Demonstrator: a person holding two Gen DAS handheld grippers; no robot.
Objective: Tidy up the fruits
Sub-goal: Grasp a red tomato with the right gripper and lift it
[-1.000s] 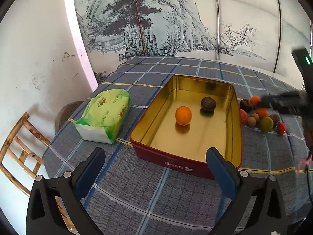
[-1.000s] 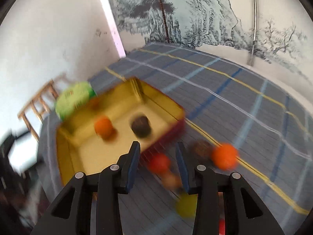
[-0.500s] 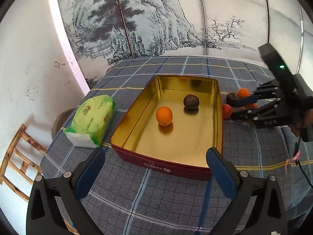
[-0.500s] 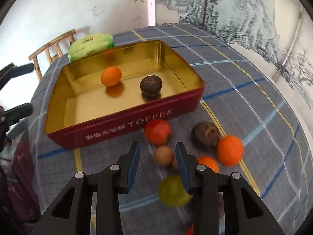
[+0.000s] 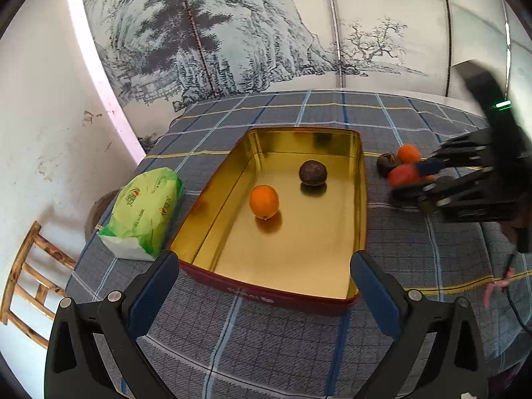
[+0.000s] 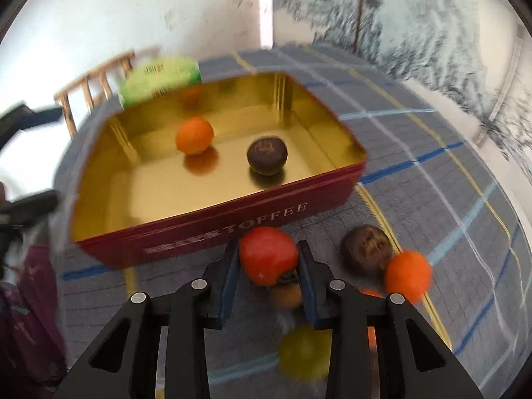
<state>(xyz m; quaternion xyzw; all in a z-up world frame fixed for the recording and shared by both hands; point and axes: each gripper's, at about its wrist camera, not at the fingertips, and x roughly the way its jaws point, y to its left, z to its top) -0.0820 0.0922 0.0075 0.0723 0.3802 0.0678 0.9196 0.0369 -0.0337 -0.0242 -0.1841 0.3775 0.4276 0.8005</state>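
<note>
Gripping a round red fruit [image 6: 268, 255] between its blue pads, the right tool [image 6: 268, 266] has just closed further; the fruit sits just outside the long red wall of the rectangular gold-lined tin [image 6: 212, 229]. Inside the tin: one orange citrus [image 6: 194, 135], one dark brown wrinkled fruit [image 6: 267, 155], set apart. On the checked cloth of the desk [image 6: 432, 173] beside the tool: one more dark brown fruit [image 6: 365, 249] touching one orange fruit [image 6: 408, 276], one small tan fruit [image 6: 286, 295], one blurred yellow-green fruit [image 6: 304, 352]. Left tool [image 5: 264, 282] stands wide open, empty, at the tin's near end. One green tissue pack [image 5: 146, 209] lies just beside the tin.
</note>
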